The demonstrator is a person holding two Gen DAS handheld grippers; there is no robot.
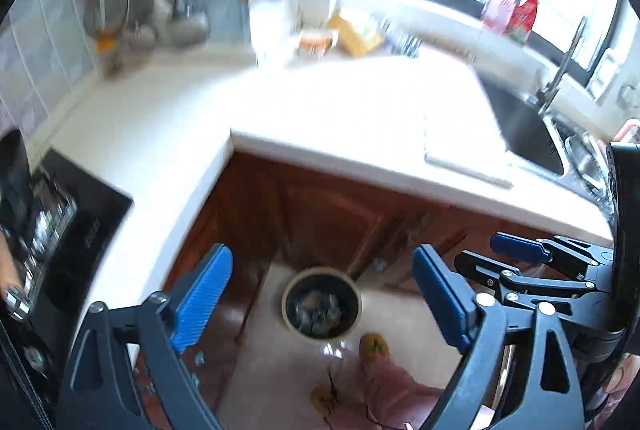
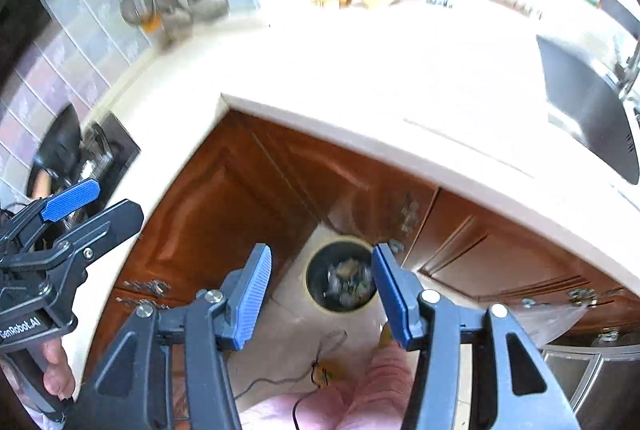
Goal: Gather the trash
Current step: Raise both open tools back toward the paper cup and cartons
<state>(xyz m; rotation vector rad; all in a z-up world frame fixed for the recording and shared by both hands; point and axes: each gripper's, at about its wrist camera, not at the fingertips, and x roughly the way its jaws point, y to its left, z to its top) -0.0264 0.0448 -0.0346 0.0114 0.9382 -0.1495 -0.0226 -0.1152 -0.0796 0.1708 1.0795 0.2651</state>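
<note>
Since both grippers hang high above the white L-shaped stone countertop, any scrap up there may be missed through blur; the round dark-lined trash bin sits on the near floor; left gripper wide and empty, right gripper half-spread, empty.

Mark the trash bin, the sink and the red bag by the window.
trash bin [image 2: 342, 280]: right wrist view, on the trash inside it.
sink [image 2: 588, 109]: right wrist view, on its dark basin wall.
red bag [image 1: 514, 5]: left wrist view, on its front face.

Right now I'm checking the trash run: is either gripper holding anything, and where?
Nothing. The left gripper and right gripper are both open and empty above the bin.
</note>
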